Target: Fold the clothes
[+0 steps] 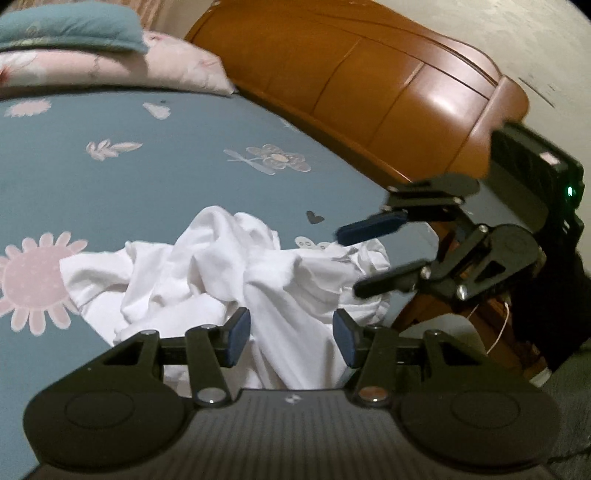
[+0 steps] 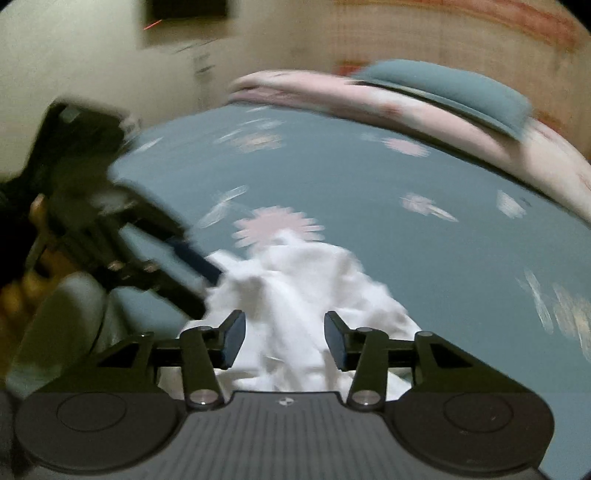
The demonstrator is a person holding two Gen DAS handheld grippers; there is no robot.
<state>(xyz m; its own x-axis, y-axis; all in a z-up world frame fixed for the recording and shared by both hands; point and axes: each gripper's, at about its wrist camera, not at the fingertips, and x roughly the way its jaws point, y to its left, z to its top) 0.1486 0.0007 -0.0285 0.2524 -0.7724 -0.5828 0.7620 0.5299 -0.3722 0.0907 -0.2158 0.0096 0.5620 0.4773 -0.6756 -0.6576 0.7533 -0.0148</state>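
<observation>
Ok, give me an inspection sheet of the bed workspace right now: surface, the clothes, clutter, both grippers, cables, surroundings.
Surface: blue bedsheet with pink flower prints, lying flat.
Job's things: one white garment, crumpled in a heap near the bed's edge, not yet folded.
Clutter: pink pillow with a blue pillow on top, at the far end of the bed.
Grippers: left hand-held gripper open, garment between its fingers; right hand-held gripper open over the same heap. Neither has closed on the cloth.
Cables: a thin light cord beside the bed frame; where it leads cannot be told.
Surroundings: wooden bed board, pale wall; the right wrist view is motion-blurred.
</observation>
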